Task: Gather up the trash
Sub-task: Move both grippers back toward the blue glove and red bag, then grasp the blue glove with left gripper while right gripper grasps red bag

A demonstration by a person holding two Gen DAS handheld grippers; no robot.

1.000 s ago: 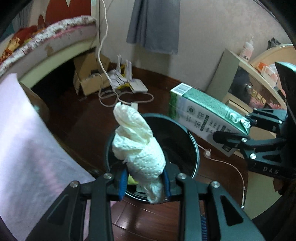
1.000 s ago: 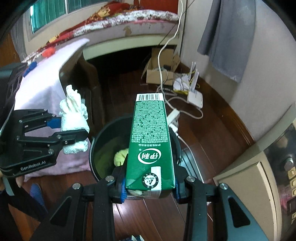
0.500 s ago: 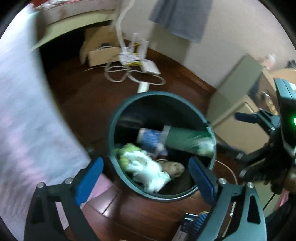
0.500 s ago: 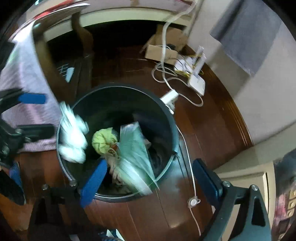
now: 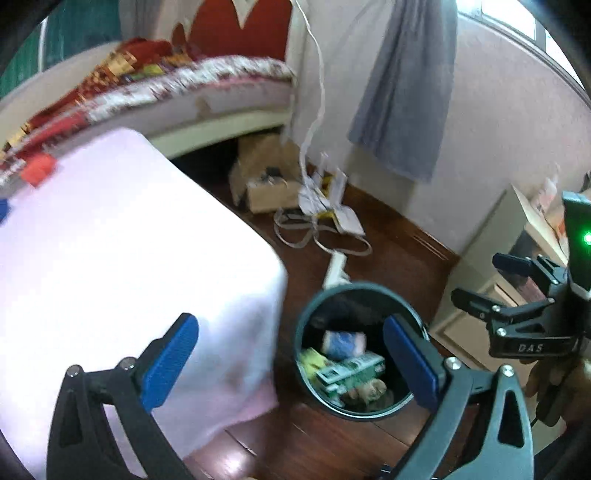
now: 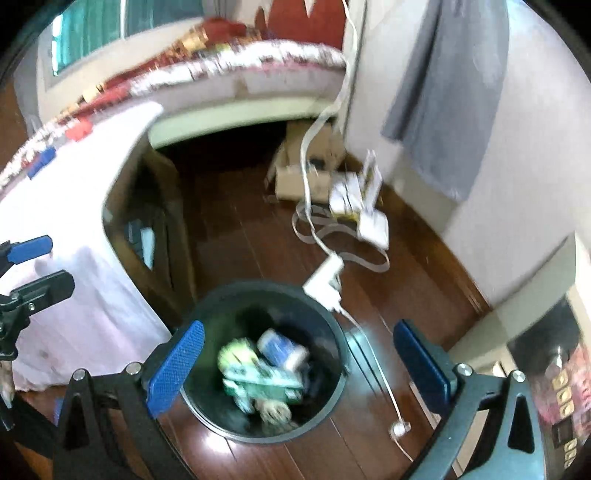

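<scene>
in the left wrist view the left gripper (image 5: 291, 354) is opening wide and empty above the round dark bin (image 5: 360, 290) holding the green carton (image 5: 349, 373); in the right wrist view the right gripper (image 6: 295, 363) is likewise opening empty, and swinging away could snag the white cable (image 6: 373, 365) beside the rim.

We see dark wood floor (image 6: 236, 236); bed (image 6: 258, 74) at 12 o'clock; pale tablecloth (image 5: 110, 258) at 9; grey curtain (image 5: 406, 92) on beige wall (image 5: 517, 147) at 2; daylit window (image 6: 92, 22) at 11.
</scene>
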